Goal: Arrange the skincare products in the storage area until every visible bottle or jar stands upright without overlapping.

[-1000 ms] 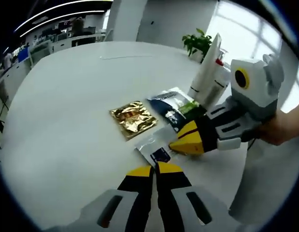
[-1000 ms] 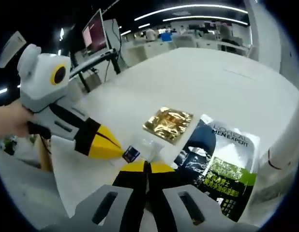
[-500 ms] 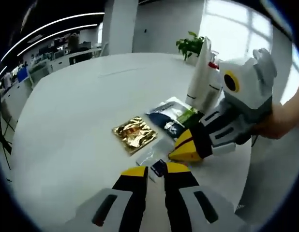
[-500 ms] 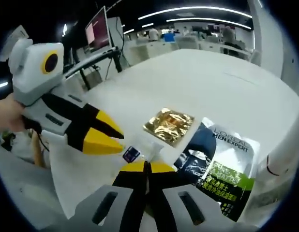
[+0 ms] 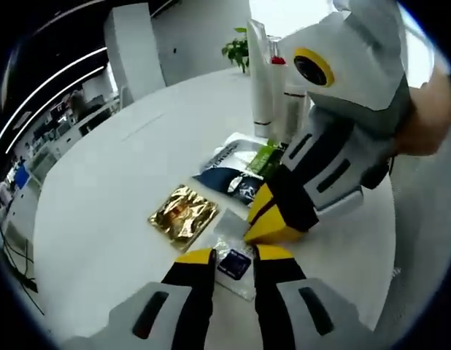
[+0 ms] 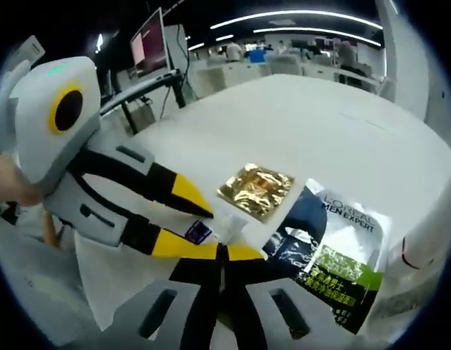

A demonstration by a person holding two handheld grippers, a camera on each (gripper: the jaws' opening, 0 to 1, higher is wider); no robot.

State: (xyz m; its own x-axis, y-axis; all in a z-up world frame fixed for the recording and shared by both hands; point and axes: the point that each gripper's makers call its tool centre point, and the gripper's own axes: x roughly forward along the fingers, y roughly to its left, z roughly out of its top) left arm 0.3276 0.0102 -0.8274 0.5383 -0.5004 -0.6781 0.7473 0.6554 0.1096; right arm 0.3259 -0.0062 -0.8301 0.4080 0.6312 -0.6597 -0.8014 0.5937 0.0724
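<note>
A small clear sachet with a dark blue square [image 5: 235,264] lies flat on the white table [image 5: 101,182]. My left gripper [image 5: 234,255] is open, one jaw on each side of that sachet. My right gripper [image 5: 249,235] comes in from the right, shut, with its tip touching the sachet's far edge; I cannot tell whether it pinches it. In the right gripper view, the right gripper [image 6: 222,251] is shut at the clear sachet [image 6: 220,222], and the left gripper [image 6: 209,232] straddles the blue square. A gold sachet [image 5: 183,215] and a dark pouch [image 5: 240,164] lie beyond.
White tubes and a bottle [image 5: 273,87] stand upright behind the pouch, with a potted plant [image 5: 239,51] further back. The gold sachet [image 6: 256,188] and the dark pouch [image 6: 331,251] lie side by side. The table's edge runs close on the left of the right gripper view.
My left gripper has opened and moved forward until its jaws straddle the clear sachet. The right gripper has stayed shut at the sachet's edge.
</note>
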